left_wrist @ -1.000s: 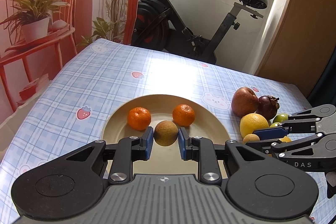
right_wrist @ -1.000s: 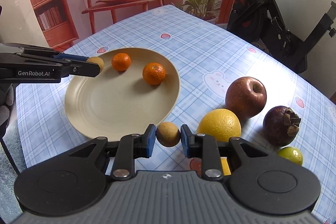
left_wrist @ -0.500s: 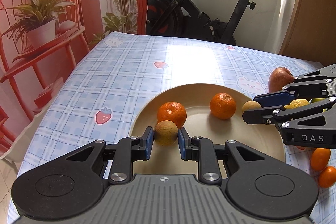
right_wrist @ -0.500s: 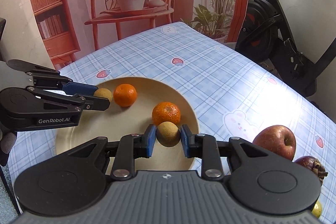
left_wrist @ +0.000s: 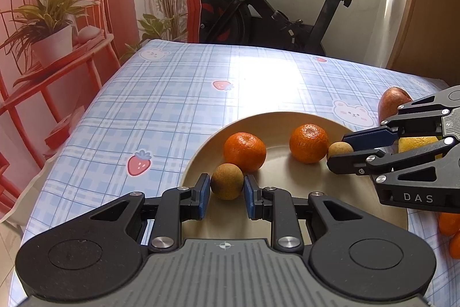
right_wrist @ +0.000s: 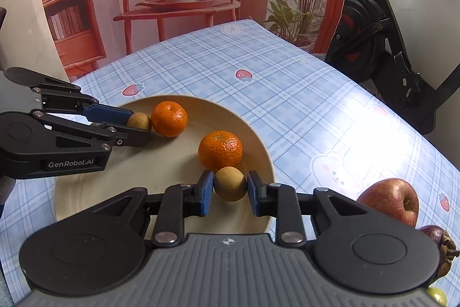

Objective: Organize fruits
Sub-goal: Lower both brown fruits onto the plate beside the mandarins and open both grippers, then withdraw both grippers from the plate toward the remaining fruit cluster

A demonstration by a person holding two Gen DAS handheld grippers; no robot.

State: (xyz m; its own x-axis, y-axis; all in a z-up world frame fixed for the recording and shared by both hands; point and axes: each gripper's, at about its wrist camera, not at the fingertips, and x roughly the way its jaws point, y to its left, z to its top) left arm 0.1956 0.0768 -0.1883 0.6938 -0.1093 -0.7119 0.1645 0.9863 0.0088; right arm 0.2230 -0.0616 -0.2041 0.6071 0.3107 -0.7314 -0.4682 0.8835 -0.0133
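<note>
Jaws of left gripper [left_wrist: 226, 187] and right gripper [right_wrist: 230, 184] each closed on a small brown fruit, low centre of frame, over the plate [right_wrist: 161, 171] beside two oranges. Placing step; next, likely lowering, then opening.

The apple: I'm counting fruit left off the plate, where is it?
Right wrist view, lower right: the apple sits on the tablecloth, outside the plate, beside the mangosteen.

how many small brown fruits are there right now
2. One brown fruit sits between the left tool's fingers, touching a tangerine; the other is in the right tool. Both over the plate.
</note>
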